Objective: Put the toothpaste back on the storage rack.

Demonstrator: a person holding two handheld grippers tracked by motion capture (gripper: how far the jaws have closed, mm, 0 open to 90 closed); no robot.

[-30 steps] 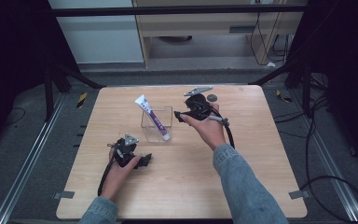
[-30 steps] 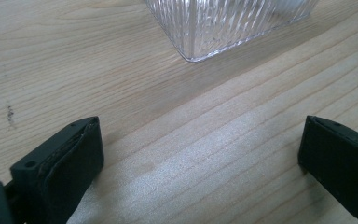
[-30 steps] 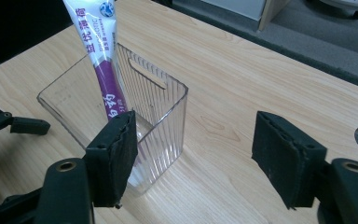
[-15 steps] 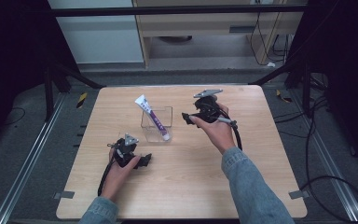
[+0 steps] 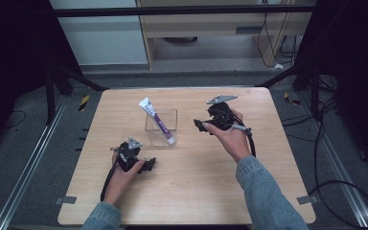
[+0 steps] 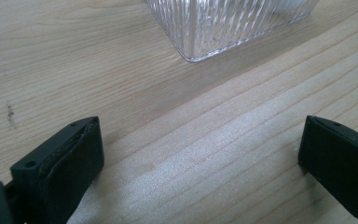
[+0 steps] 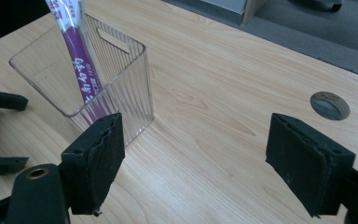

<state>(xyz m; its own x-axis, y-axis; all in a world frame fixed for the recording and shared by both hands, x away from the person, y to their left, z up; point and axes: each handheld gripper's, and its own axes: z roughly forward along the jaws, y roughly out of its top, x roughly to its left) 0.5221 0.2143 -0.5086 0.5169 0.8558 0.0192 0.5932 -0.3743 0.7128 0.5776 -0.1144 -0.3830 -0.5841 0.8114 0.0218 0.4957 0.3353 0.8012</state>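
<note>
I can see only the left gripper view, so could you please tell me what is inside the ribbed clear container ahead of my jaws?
Observer: A purple and white tube stands tilted in the clear container, its top leaning out over the rim.
Operator: Thank you. Is the right gripper holding that tube?
Observer: No, the right gripper is open with nothing between its jaws, which have just been opening.
Operator: Where does it sit?
Observer: In the high view, it sits right of the container, apart from it.
</note>
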